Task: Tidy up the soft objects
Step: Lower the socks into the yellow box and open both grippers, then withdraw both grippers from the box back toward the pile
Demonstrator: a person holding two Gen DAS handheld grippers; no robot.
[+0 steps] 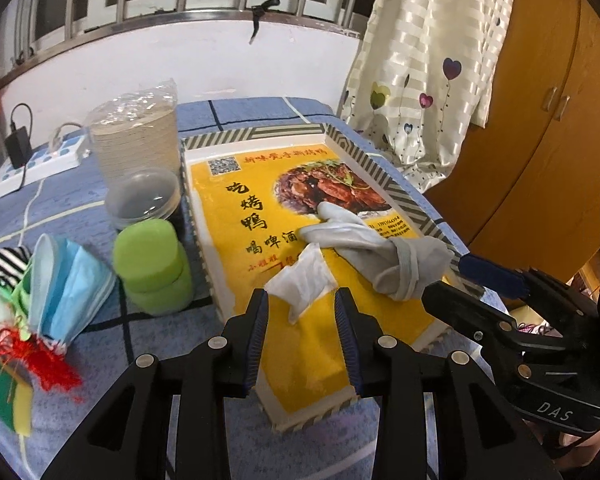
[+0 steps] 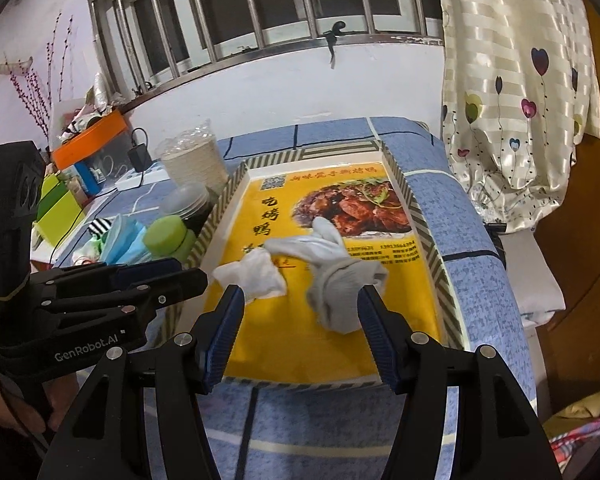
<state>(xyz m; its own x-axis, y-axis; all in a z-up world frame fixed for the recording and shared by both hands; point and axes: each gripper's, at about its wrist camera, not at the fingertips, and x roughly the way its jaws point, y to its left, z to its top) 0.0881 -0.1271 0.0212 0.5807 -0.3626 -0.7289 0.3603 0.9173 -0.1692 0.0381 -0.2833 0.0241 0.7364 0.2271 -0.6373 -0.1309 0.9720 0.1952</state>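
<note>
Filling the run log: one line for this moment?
left gripper open | right gripper open | grey glove, white cloth in tray

Sock (image 2: 332,276) & tissue (image 2: 256,270) in tray (image 2: 436,276); sponges (image 1: 150,266) left.

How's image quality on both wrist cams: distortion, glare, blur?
Left wrist: strong fisheye bend on the window rail, dark corners, glare on the plastic-wrapped cup stack, tray print sharp. Right wrist: same bending, bright white wall, grey glove sharp, open tongs slightly soft.
</note>
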